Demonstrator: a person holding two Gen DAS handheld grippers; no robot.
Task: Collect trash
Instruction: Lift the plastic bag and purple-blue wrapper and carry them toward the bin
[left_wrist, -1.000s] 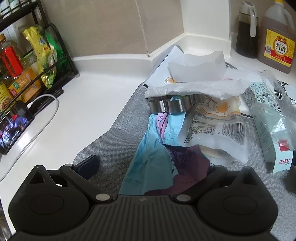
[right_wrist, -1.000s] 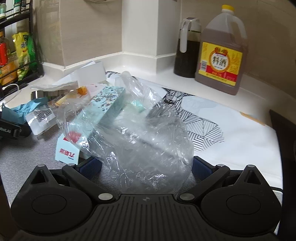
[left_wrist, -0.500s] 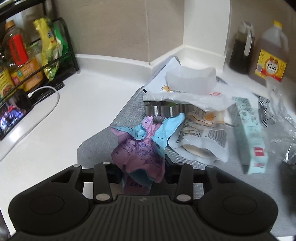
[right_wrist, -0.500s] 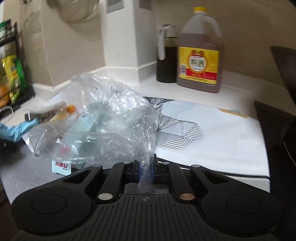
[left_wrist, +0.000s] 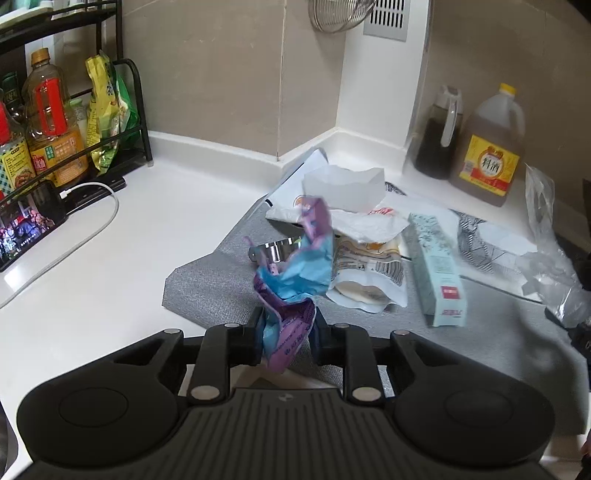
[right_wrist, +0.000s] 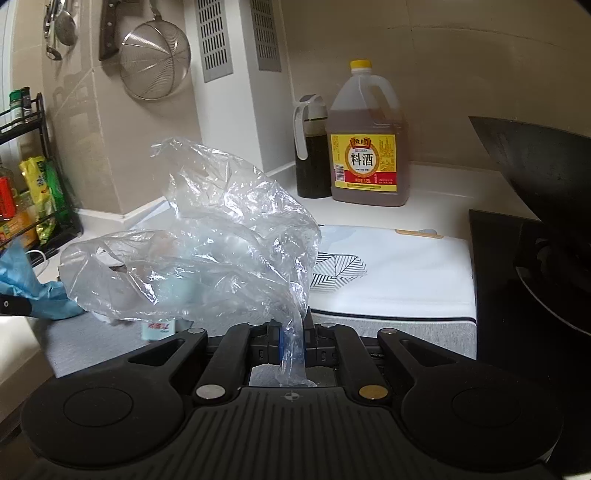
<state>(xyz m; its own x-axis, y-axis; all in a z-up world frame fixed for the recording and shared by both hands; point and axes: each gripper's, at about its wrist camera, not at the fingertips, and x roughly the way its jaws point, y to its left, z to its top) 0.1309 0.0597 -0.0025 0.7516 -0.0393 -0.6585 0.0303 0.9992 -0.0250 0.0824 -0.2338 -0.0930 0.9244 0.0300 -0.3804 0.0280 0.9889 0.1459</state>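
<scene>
Tabletop: white, L-shaped into a tiled corner, with its widest bare stretch on your left, between the grey mat and the black rack; that is your freest lane for carrying anything away. Grey mat: spread under the trash pile, its near-left corner angled toward you and lying flat, so in my judgement it should not snag a low pass. Black wok and stove: these close off your right side just beyond the white patterned cloth, leaving little room there. Cooking-wine jug and dark oil dispenser: upright against the back wall, well clear of both hands. Clear plastic bag: your right claw is clamped on a twisted neck of it, and the rest billows up and leftward, off the tabletop, likely held by that neck so the bulk trails free. Blue-and-purple wrapper: your left claw has just been closing and now pinches its lower end, the crumpled body standing up above the mat. Still lying on the mat: a pale teal carton, a white food pouch, crumpled white paper and a small shiny metal ring, all close together behind the lifted wrapper. Phone and white cable: at the far-left edge, so keep your swing short of them.
</scene>
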